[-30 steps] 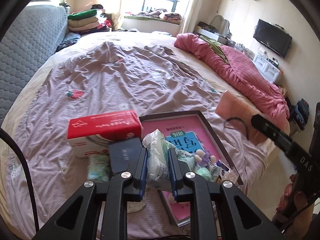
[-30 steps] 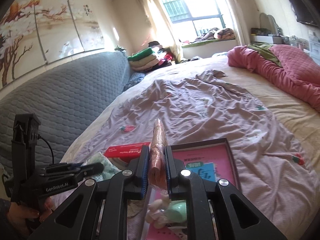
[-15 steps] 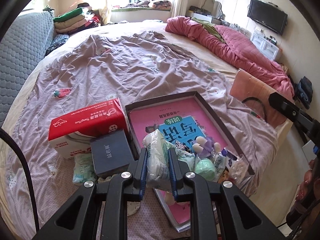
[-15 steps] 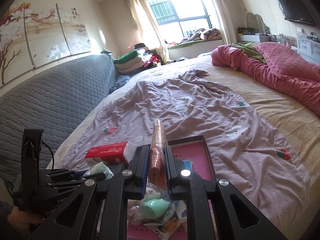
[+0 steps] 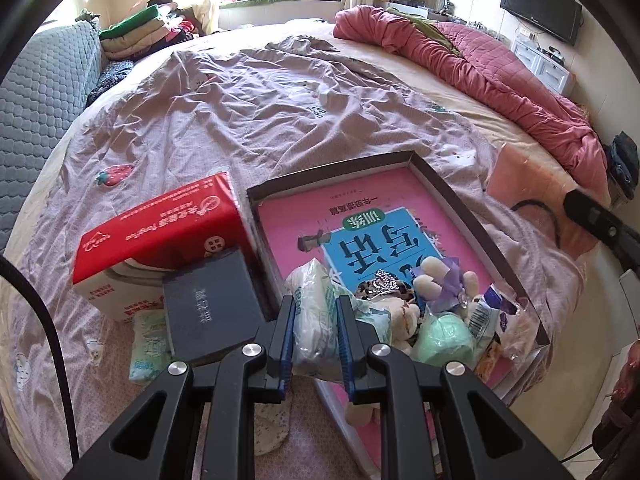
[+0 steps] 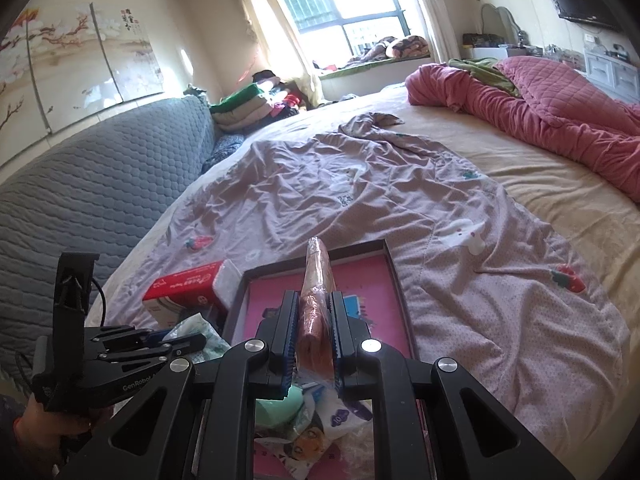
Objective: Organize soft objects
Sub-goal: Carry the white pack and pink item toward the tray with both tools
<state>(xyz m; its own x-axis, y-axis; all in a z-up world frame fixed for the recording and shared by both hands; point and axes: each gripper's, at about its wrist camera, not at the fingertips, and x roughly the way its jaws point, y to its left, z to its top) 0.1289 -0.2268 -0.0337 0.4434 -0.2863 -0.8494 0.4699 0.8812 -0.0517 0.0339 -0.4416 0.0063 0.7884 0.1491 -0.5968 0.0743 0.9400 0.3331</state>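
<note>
Both grippers have sunk toward the tray near the bed's foot edge. "GenRobot" marks the left gripper, clamped on a white tissue pack. Chinese print covers the red tissue box and pink book. Wrinkled lilac sheet, sunlit bedroom. The right gripper pinches an orange packet above the tray.

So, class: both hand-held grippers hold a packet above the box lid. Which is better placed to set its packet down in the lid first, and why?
Probably the left hand-held gripper: its white packet hangs low beside the pile in the box lid. The right hand-held gripper holds its orange packet upright.
</note>
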